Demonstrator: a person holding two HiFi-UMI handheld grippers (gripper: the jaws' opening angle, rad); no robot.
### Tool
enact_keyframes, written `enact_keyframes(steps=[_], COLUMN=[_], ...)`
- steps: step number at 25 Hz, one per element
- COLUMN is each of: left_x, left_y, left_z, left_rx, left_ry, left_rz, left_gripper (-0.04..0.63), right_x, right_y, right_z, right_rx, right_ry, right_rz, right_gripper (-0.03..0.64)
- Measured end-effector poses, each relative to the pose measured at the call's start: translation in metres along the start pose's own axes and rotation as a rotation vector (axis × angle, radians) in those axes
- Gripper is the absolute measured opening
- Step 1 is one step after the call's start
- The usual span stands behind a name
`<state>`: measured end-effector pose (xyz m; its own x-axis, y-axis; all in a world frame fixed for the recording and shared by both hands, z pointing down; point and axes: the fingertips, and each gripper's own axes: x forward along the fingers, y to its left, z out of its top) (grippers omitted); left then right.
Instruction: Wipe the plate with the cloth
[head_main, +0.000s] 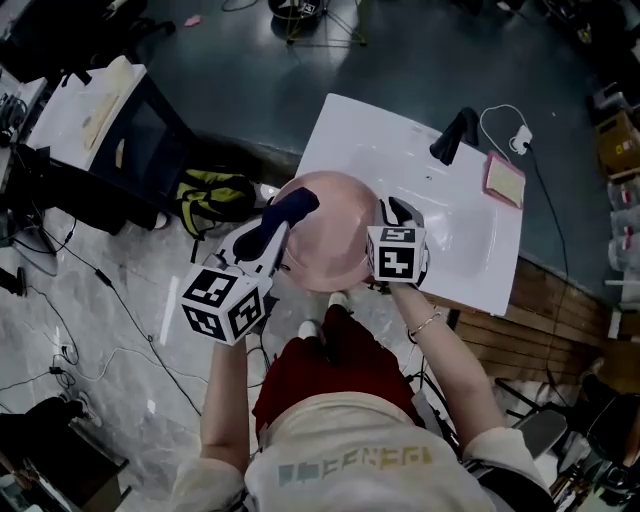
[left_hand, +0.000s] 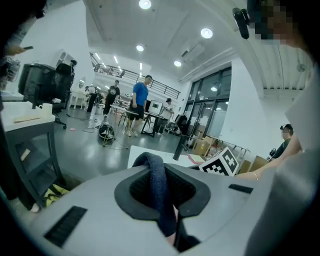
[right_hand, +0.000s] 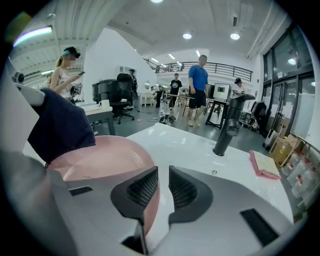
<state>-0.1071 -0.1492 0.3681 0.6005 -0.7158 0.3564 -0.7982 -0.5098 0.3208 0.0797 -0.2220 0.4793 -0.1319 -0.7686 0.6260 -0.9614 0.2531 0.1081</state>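
A pink plate (head_main: 330, 240) is held up over the near left edge of a white sink basin (head_main: 470, 230). My right gripper (head_main: 388, 222) is shut on the plate's right rim; in the right gripper view the rim of the plate (right_hand: 100, 162) passes between the pads of this gripper (right_hand: 162, 187). My left gripper (head_main: 275, 235) is shut on a dark blue cloth (head_main: 292, 208), which lies against the plate's left side. In the left gripper view the cloth (left_hand: 155, 185) runs up between the pads of the left gripper (left_hand: 162, 194). The cloth (right_hand: 60, 127) hangs over the plate's far rim.
A dark faucet (head_main: 452, 135) stands at the basin's back, with a pink sponge (head_main: 505, 180) and a white cable (head_main: 512, 128) to its right. A yellow-green bag (head_main: 215, 190) and a desk (head_main: 90, 110) are on the left. People stand far off (right_hand: 198, 85).
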Motion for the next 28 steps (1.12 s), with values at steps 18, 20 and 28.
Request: enact_keyframes(steps=[18, 20, 28], left_x=[-0.025, -0.032, -0.070], left_y=[-0.023, -0.028, -0.046], left_z=[0.058, 0.060, 0.050], left_rx=[0.080, 0.089, 0.100], left_ry=[-0.226, -0.241, -0.292], left_rz=[0.021, 0.028, 0.040], left_gripper=[0.041, 0.041, 0.041], right_x=[-0.134, -0.149, -0.200], right_y=[-0.028, -0.022, 0.009], right_z=[0.079, 0.079, 0.064], right_rx=[0.203, 0.218, 0.223], right_ry=[-0.332, -0.358, -0.422], right_rz=[0.024, 0.044, 0.115], right_gripper=[0.066, 0.066, 0.066])
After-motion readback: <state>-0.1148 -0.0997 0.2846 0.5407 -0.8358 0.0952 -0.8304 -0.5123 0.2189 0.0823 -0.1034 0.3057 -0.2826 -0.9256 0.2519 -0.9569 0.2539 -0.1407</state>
